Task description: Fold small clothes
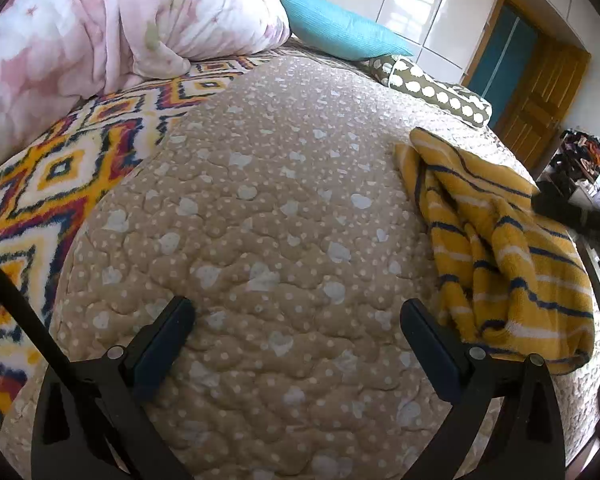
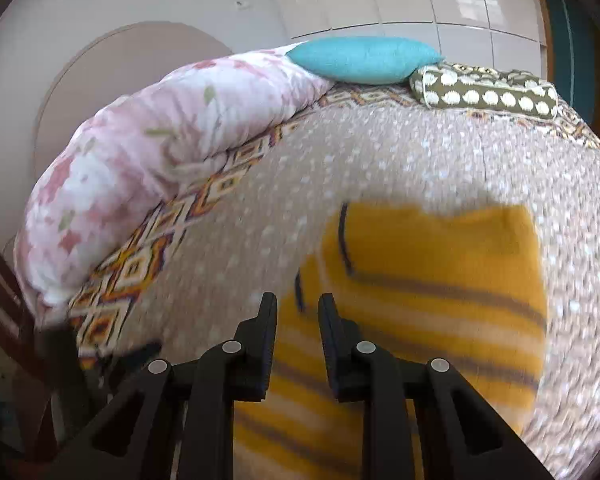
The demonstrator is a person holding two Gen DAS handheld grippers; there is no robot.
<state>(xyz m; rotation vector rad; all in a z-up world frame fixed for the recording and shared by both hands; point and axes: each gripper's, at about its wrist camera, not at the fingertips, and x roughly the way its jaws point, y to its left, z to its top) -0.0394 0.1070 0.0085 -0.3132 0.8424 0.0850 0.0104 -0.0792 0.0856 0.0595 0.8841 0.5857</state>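
A small yellow garment with navy and white stripes (image 1: 504,240) lies crumpled on the right side of the bed's beige dotted quilt (image 1: 284,208). My left gripper (image 1: 296,312) is wide open and empty above the quilt, its right finger close to the garment's left edge. In the right wrist view the same garment (image 2: 432,288) lies under and ahead of my right gripper (image 2: 298,304). The jaws stand a narrow gap apart with the yellow cloth showing between them. The view is blurred, and I cannot tell if they pinch the cloth.
A pink floral duvet (image 1: 100,28) is heaped at the back left on a zigzag-patterned blanket (image 1: 60,168). A turquoise pillow (image 1: 340,28) and an olive dotted bolster (image 1: 432,88) lie at the head. The bed's right edge drops toward a wooden door (image 1: 540,100) and clutter.
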